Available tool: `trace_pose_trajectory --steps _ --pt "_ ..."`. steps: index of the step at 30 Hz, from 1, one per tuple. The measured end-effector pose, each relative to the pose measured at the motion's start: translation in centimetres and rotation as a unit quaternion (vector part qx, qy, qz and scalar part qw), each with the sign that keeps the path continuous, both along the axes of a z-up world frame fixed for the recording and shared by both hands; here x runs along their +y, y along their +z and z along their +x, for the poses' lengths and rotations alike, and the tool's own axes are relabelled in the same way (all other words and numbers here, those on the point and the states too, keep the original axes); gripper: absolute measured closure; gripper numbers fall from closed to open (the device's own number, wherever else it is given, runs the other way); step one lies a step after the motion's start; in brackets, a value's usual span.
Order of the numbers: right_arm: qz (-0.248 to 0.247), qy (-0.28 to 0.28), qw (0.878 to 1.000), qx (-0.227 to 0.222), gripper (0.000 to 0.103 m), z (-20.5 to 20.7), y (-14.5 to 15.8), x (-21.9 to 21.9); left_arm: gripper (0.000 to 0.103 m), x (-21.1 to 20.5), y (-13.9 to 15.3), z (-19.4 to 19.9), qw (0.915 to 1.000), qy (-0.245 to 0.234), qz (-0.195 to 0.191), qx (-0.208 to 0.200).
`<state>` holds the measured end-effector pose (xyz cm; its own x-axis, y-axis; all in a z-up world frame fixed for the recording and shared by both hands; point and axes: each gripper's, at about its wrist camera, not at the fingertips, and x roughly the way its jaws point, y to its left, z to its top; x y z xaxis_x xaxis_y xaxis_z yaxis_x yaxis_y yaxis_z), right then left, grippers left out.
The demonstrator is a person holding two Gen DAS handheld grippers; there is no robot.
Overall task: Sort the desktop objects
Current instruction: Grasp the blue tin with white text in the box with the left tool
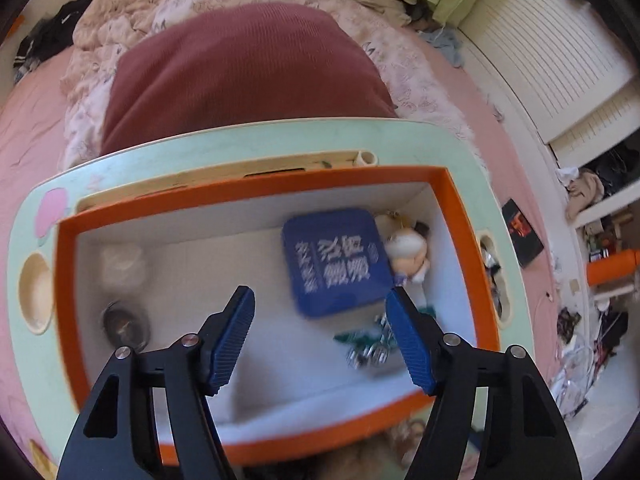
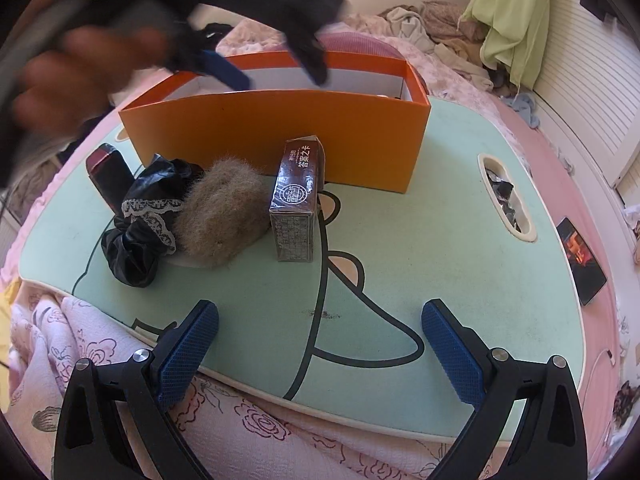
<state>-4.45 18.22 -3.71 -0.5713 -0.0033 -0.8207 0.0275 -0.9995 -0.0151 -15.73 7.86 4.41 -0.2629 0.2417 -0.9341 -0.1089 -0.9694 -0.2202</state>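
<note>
The left gripper (image 1: 320, 320), black with blue ribbed pads, hangs over the open orange cardboard box (image 1: 256, 196), pointing down into it, with its jaws partly apart and nothing between them. The right gripper (image 2: 320, 344) sits low over the near edge of the mint-green desk with a cartoon bear drawing (image 2: 400, 240), its jaws spread wide and empty. Inside the orange box, which is white on the inside, lie a flat blue square pouch with white writing (image 1: 336, 260), a small cream plush doll (image 1: 408, 252) just beside the pouch on the right, some shiny green and silver bits (image 1: 368, 344) near the right pad, a small dark round thing (image 1: 126, 324) in the left corner, and a pale blurry thing (image 1: 122, 266) above it that is too fuzzy to name. On the desk in front of the box stand a dark brown card box with white writing (image 2: 298, 200), upright and close against the orange wall, a fuzzy grey-brown furry lump (image 2: 224, 216) just beside it, a black shiny scrunchie with lace trim (image 2: 148, 216) touching the furry lump, and a dark red and black flat case (image 2: 110, 176) behind the scrunchie. In the right wrist view a blurred hand (image 2: 80, 76) holds the left gripper above the box. The desk sits on a pink bed (image 1: 32, 128) with a flowery quilt (image 2: 80, 340). A black phone (image 2: 582, 266) lies on the bed to the right.
</note>
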Motion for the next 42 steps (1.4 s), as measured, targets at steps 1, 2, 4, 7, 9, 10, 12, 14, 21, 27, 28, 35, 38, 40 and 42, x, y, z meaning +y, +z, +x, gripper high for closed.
trace_pose_trajectory --steps 1,2,4,7,9,10,12,14,21,27,28,35,38,40,42 --pt "0.0 0.0 1.0 0.0 0.001 -0.1 0.1 -0.1 0.034 0.5 -0.4 -0.5 1.0 0.002 0.001 -0.007" --pt "-0.001 0.001 1.0 0.001 0.001 -0.2 0.1 0.0 0.034 0.8 -0.5 -0.8 0.9999 0.002 0.001 -0.013" --pt "-0.001 0.001 1.0 0.002 0.001 -0.3 0.2 -0.1 0.034 1.7 -1.3 -1.2 0.9996 0.0 -0.016 -0.025" --pt "-0.002 0.001 1.0 0.002 0.001 -0.2 0.1 -0.1 0.031 2.2 -2.2 -1.8 0.9991 0.006 -0.035 -0.026" --pt "-0.002 0.001 1.0 0.003 0.001 -0.3 0.1 0.0 0.031 1.7 -2.4 -2.1 0.9992 0.023 -0.015 -0.028" --pt "-0.003 0.001 1.0 0.003 0.001 -0.3 0.1 0.0 0.03 1.5 -2.5 -2.1 0.9993 0.026 -0.009 -0.026" --pt "-0.003 0.001 1.0 0.003 0.001 -0.3 0.1 0.0 0.027 1.2 -2.6 -2.2 0.9993 0.028 -0.009 -0.023" --pt "-0.003 0.002 1.0 0.003 0.001 -0.3 0.0 0.0 0.027 0.7 -2.6 -1.9 0.9992 0.028 -0.01 -0.026" --pt "-0.003 0.002 1.0 0.004 0.001 -0.3 0.0 -0.1 0.028 -2.6 -1.3 -1.1 0.9976 0.016 -0.061 -0.028" --pt "-0.003 0.002 1.0 0.005 0.001 -0.2 -0.1 -0.4 0.028 -2.2 -1.9 -2.2 0.9964 0.017 -0.074 -0.036" --pt "-0.002 0.002 1.0 0.005 0.001 -0.2 -0.1 -0.3 0.028 -1.3 -2.8 -3.1 0.9955 0.015 -0.081 -0.046" --pt "-0.002 0.002 1.0 0.004 0.001 -0.2 -0.1 -0.3 0.036 0.0 -2.9 -2.5 0.9917 -0.021 -0.126 -0.016" --pt "-0.002 0.003 1.0 0.004 0.001 -0.1 -0.1 -0.2 0.036 -0.8 -1.7 -1.7 0.9947 -0.02 -0.099 0.018" --pt "-0.002 0.003 1.0 0.004 0.001 -0.1 -0.1 -0.2 0.036 -1.8 0.5 -0.3 0.9968 -0.021 -0.058 0.051" --pt "-0.002 0.003 1.0 0.004 0.001 -0.1 0.0 -0.3 0.036 -2.6 3.4 1.5 0.996 -0.025 -0.014 0.085"
